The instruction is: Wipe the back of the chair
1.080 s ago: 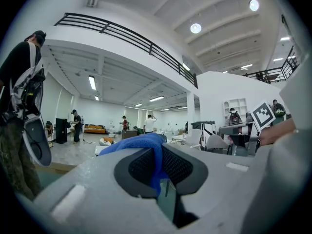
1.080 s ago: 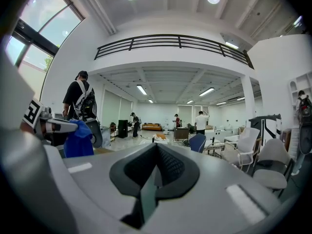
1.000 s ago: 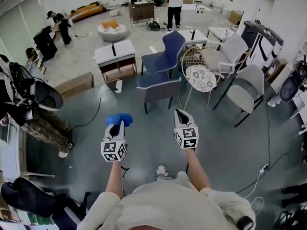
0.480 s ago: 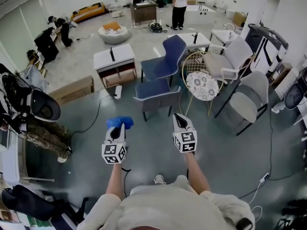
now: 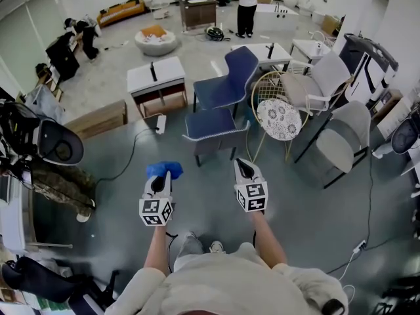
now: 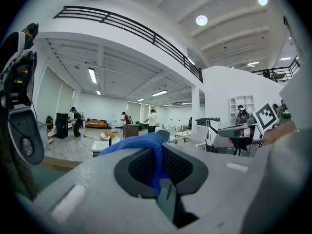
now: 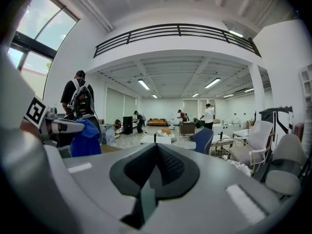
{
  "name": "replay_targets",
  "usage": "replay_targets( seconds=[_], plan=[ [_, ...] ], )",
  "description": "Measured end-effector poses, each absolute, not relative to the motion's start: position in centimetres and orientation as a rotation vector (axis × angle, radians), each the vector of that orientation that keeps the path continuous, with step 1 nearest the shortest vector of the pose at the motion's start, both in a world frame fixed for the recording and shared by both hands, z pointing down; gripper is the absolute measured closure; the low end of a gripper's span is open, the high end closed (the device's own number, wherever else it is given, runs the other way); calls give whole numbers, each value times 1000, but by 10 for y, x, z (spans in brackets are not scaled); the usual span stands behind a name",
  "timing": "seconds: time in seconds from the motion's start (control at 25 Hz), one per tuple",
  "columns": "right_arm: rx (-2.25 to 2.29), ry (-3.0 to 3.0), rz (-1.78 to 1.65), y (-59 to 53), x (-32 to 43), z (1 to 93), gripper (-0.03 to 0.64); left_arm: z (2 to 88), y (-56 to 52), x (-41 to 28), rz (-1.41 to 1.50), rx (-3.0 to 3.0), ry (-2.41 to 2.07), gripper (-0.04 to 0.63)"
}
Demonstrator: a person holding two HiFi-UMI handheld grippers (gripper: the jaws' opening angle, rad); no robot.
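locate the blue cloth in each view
Head view: blue cloth at the left tool's tip, left of centre.
Left gripper view: centre, pinched between the jaws.
Right gripper view: left side, hanging from the left tool.
Shared landmark: person in white top, standing far off.

Open hall: scattered chairs point(image 5: 226, 77), tables point(image 5: 156, 75), mezzanine railing point(image 7: 178, 32).

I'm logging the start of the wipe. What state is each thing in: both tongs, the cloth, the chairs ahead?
left tongs: shut on the blue cloth.
right tongs: shut, nothing between them.
blue cloth: bunched, clamped at the left tongs' tips.
blue chair: upright, apart from both tongs.
wire chair: upright, patterned cushion on its seat.
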State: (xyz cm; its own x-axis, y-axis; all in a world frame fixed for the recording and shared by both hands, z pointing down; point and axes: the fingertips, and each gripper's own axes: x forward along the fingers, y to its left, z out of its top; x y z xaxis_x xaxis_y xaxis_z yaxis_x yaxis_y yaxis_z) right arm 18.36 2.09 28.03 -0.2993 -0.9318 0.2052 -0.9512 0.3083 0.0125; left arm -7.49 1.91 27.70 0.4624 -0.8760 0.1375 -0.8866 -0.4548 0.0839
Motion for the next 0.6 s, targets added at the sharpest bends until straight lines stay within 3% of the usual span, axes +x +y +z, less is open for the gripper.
replay_targets(
  seconds=[0.6],
  plan=[
    [1776, -2333, 158, -103, 122, 280, 617, 285, -117, -126, 97, 2589, -1459, 563]
  ],
)
